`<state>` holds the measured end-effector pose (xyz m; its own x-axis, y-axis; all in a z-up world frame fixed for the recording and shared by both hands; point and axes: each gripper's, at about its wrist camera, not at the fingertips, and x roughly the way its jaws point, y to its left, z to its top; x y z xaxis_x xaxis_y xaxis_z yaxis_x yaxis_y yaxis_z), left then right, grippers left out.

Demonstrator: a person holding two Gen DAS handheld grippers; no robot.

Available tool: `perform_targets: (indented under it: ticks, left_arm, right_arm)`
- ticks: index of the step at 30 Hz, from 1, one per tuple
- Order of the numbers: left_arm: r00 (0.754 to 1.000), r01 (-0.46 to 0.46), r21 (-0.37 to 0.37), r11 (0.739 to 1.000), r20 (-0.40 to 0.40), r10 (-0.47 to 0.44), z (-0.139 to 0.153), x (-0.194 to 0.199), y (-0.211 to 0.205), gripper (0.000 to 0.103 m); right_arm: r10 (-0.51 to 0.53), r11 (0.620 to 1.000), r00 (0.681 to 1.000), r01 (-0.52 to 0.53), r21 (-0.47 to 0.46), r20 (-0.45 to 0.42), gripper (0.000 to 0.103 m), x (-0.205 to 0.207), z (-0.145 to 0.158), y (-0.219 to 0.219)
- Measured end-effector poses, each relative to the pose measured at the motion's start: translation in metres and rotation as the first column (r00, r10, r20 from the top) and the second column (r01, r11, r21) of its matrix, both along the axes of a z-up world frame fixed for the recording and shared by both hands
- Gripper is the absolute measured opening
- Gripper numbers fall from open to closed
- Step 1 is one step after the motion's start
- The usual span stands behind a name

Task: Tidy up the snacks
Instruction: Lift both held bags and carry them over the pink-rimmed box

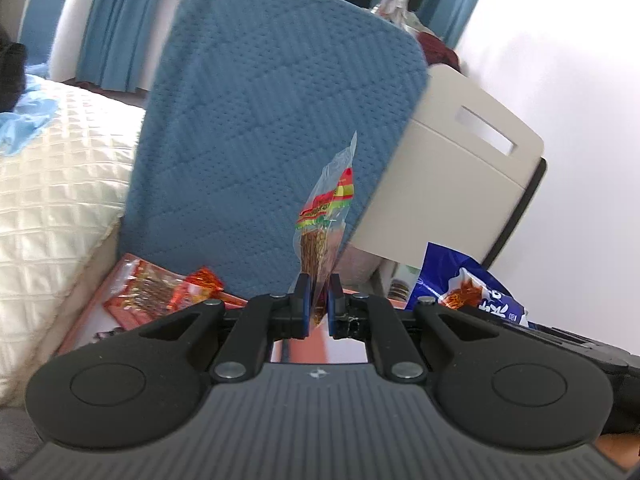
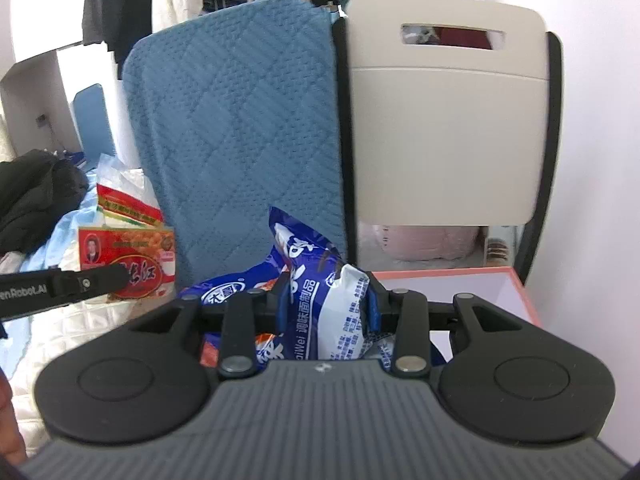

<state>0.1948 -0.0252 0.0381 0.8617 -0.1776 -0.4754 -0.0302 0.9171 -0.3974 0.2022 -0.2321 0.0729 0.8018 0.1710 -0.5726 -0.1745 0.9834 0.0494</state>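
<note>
carry step: left gripper [image 1: 318,300] clamped on clear red snack packet [image 1: 326,224], sticking up at 12 o'clock; right gripper [image 2: 328,300] squeezing blue snack bag [image 2: 316,280]. next probably drop both into pink-rimmed box [image 2: 516,280], 3 o'clock.

We cannot see the lower end of the clear snack packet [image 1: 326,216], hidden between the left gripper's [image 1: 318,304] pads. The blue snack bag [image 2: 320,304] is partly masked by the right gripper [image 2: 328,300]. Print on both wrappers is too blurred to read.
</note>
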Motion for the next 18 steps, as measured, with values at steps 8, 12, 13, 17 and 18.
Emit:
perform_targets:
  ticks: [8, 12, 13, 17, 18]
  left_arm:
    - [0.996, 0.080, 0.012, 0.997, -0.037, -0.080, -0.024, 0.027, -0.053, 0.009]
    - [0.990, 0.122, 0.011, 0.993, -0.079, -0.120, -0.047, 0.041, -0.082, 0.009]
    - [0.988, 0.131, 0.012, 0.991, -0.088, -0.129, -0.053, 0.044, -0.087, 0.009]
    - [0.975, 0.169, 0.014, 0.986, -0.146, -0.165, -0.084, 0.059, -0.111, 0.010]
    - [0.971, 0.178, 0.009, 0.984, -0.161, -0.174, -0.091, 0.062, -0.116, 0.009]
  right_arm:
    - [-0.066, 0.998, 0.997, 0.065, -0.018, -0.030, 0.039, 0.006, -0.010, -0.046]
    - [-0.099, 0.995, 0.993, 0.097, -0.028, -0.067, 0.039, 0.011, -0.028, -0.069]
    - [-0.107, 0.994, 0.991, 0.105, -0.031, -0.079, 0.039, 0.013, -0.033, -0.075]
    - [-0.133, 0.991, 0.982, 0.128, -0.043, -0.135, 0.039, 0.019, -0.062, -0.096]
    - [-0.140, 0.990, 0.979, 0.135, -0.043, -0.151, 0.039, 0.021, -0.069, -0.100]
